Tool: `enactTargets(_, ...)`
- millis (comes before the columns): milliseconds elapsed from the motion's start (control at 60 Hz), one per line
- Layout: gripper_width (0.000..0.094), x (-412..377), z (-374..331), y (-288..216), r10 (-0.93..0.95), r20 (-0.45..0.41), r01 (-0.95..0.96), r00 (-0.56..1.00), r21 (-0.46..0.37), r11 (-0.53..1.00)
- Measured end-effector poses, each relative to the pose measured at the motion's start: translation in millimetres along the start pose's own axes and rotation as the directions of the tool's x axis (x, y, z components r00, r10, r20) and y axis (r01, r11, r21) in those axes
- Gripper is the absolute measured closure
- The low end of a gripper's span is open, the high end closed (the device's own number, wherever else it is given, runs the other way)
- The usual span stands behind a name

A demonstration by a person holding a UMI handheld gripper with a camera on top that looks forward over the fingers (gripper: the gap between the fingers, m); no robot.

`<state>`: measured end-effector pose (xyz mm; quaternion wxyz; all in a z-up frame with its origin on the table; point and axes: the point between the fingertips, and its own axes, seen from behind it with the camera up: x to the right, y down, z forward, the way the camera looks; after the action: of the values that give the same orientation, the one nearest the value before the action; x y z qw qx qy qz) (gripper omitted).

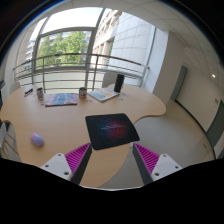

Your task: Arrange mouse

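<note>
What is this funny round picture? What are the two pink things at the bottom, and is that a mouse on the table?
The picture is round because the camera has a very wide lens. It rides on a hand tool that a person carries, called a gripper, and looks forward over its two fingers. The pink things are soft pads on those fingers, like the tips of tongs. The fingers are apart and hold nothing.

Ahead of them is a wooden table. Just beyond the fingers lies a dark mouse pad with a coloured pattern. Off to one side sits a small pale round thing, probably the computer mouse, on the bare table away from the pad. Farther back are a laptop and some other things too small to name. Behind the table are a railing and big windows with trees outside.
</note>
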<state>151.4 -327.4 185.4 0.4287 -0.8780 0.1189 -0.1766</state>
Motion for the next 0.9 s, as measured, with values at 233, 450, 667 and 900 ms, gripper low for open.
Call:
enactTargets(233, 0.0091, -15.9, 3.8, 57.9, -0.033, 0.000, 0.033, 0.999, -0.070, 0.997)
enactTargets(450, 0.0090, -108.6, 9.4, 119.2, -0.051, 0.112, 0.066, 0.992, -0.140, 0.988)
enactTargets(667, 0.0091, -256.1, 31.0, 124.4, -0.068, 0.300, 0.099, 0.952, -0.092, 0.991)
enactTargets(900, 0.0090, -350.8, 84.7, 97.4, -0.100, 0.337, 0.124, 0.936, -0.050, 0.991)
